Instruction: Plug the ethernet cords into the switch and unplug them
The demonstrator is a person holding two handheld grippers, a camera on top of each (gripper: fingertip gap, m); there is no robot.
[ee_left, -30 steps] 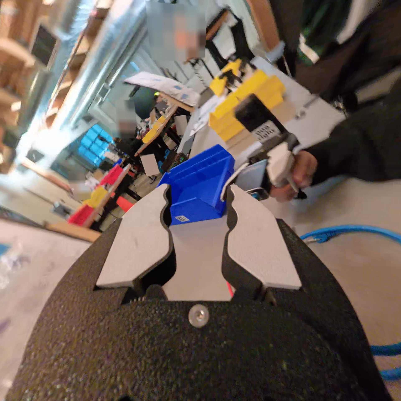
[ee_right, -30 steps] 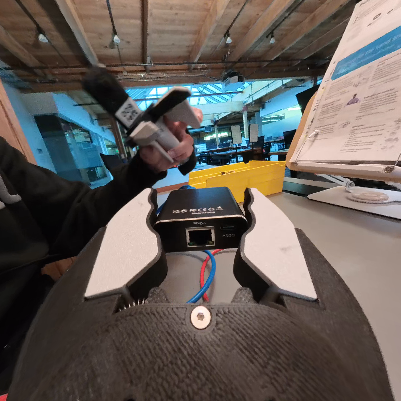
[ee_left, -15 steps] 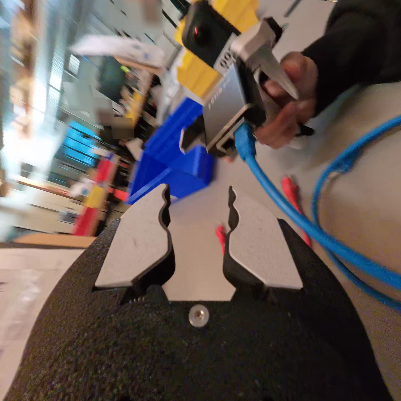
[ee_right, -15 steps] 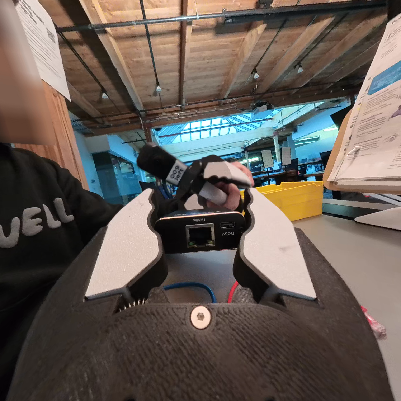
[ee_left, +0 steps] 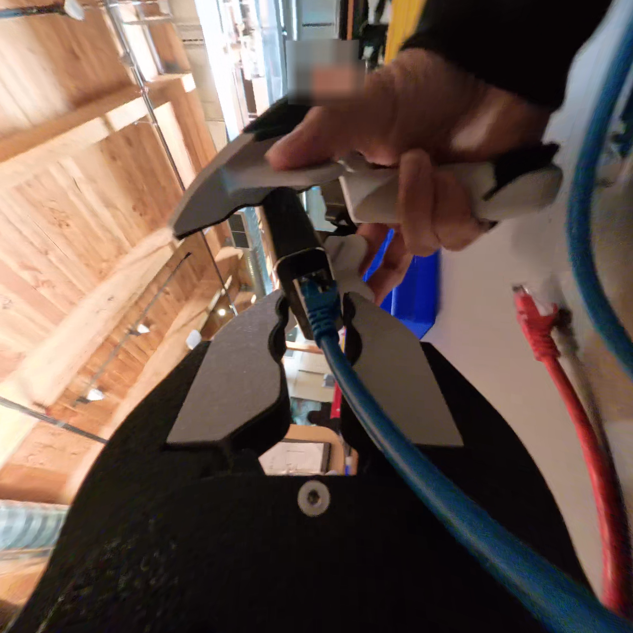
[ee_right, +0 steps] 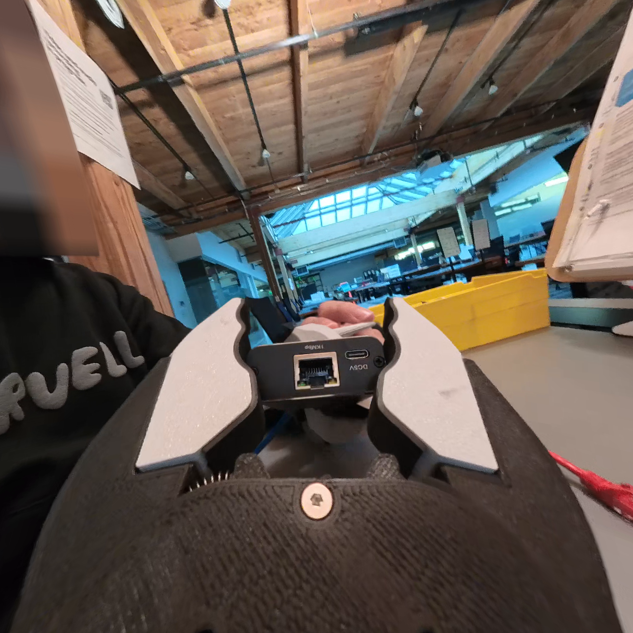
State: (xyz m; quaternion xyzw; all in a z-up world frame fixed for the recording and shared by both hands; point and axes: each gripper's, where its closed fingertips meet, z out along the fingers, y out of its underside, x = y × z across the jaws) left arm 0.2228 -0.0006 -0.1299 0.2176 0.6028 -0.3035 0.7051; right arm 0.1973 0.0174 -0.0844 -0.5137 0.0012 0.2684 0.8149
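Observation:
My right gripper (ee_right: 315, 308) is shut on the small black switch (ee_right: 315, 370) and holds it above the table, its empty port facing the camera. In the left wrist view the switch (ee_left: 291, 236) is seen from its other end, with the blue ethernet plug (ee_left: 320, 303) seated in it. My left gripper (ee_left: 313, 301) is open, its fingertips on either side of the blue plug; a small gap shows on the left side. The blue cord (ee_left: 394, 431) runs back over the right finger. A red ethernet cord (ee_left: 537, 325) lies unplugged on the table and also shows in the right wrist view (ee_right: 603, 486).
A grey table (ee_right: 548, 376) carries a yellow bin (ee_right: 479, 308) at the back and a paper stand (ee_right: 599, 171) on the right. A blue bin (ee_left: 411, 298) stands behind the switch. A loop of blue cord (ee_left: 582, 205) lies near a person's hand (ee_left: 428, 137) in a black sleeve.
My left gripper has swung in from the table to the switch and now brackets the blue plug, its jaws narrower. My right gripper has tilted the switch up and kept its hold.

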